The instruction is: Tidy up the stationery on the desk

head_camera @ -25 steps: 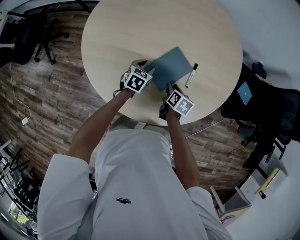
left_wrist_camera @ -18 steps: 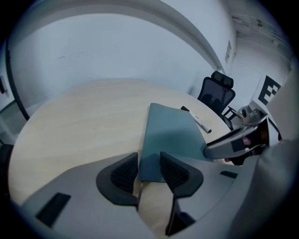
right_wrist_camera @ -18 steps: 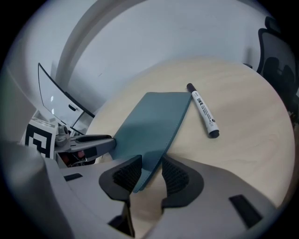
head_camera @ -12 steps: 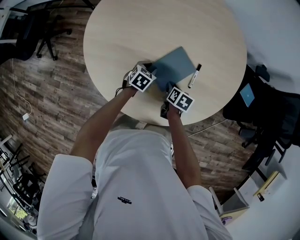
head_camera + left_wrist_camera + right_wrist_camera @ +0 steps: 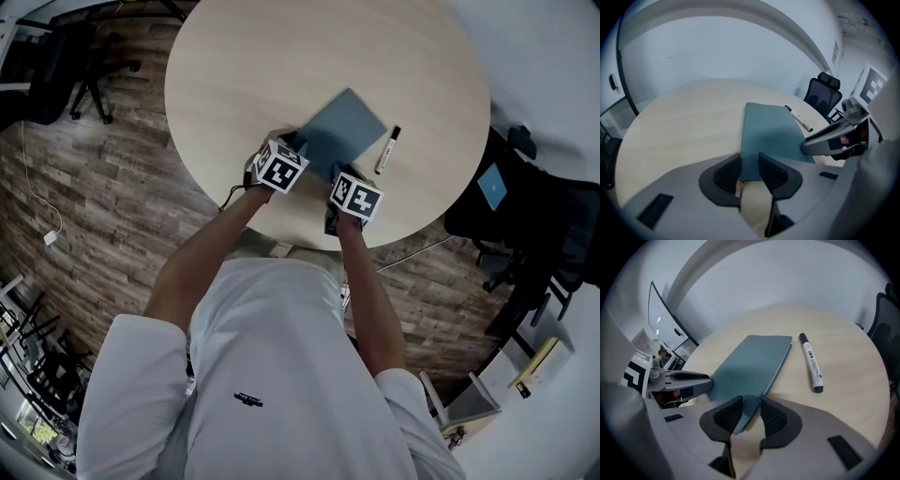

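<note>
A teal notebook (image 5: pixel 342 129) lies on the round wooden table (image 5: pixel 281 56), and its near end sits between my two grippers. My left gripper (image 5: pixel 749 161) is shut on the notebook's (image 5: pixel 771 133) near left corner. My right gripper (image 5: pixel 751 411) is shut on the near right corner of the notebook (image 5: pixel 750 364). A black-capped white marker (image 5: pixel 385 150) lies on the table just right of the notebook, apart from it, and also appears as the marker (image 5: pixel 812 369) and the marker (image 5: pixel 799 118). In the head view both marker cubes hide the jaws.
The table edge (image 5: pixel 281 220) runs just under my grippers. Black office chairs stand at the right (image 5: pixel 525 216) and far left (image 5: pixel 56 75) on a wood floor. Each gripper sees the other at the notebook's side: the right one (image 5: pixel 834 140), the left one (image 5: pixel 679 380).
Almost nothing: both grippers stay at the notebook's near corners, shifting only a little. The marker has not moved.
</note>
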A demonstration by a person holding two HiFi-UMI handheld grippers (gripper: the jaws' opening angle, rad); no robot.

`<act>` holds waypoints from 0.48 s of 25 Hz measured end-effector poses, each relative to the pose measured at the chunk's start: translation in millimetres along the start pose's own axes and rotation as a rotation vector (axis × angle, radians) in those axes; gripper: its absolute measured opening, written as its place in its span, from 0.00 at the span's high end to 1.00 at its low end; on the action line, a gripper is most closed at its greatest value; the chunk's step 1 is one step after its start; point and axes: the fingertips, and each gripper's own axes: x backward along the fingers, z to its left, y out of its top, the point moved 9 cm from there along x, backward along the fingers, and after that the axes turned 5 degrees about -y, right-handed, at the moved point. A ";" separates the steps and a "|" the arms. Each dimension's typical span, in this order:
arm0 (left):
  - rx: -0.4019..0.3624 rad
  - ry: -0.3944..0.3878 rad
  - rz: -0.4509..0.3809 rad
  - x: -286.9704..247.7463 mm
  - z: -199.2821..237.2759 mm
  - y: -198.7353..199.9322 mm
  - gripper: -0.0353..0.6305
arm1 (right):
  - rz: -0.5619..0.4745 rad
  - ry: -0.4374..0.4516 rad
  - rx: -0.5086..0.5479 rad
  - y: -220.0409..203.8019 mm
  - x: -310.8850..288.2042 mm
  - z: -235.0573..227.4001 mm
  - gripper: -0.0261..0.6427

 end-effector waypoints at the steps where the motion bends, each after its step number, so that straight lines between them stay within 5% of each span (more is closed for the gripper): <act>1: 0.008 0.012 -0.002 2.9 -0.5 -3.9 0.75 | 0.002 0.004 0.019 0.5 -0.3 1.7 0.76; 12: 0.145 0.088 -0.027 27.8 -11.3 -41.4 0.75 | -0.005 0.027 0.180 9.3 -8.1 14.9 0.76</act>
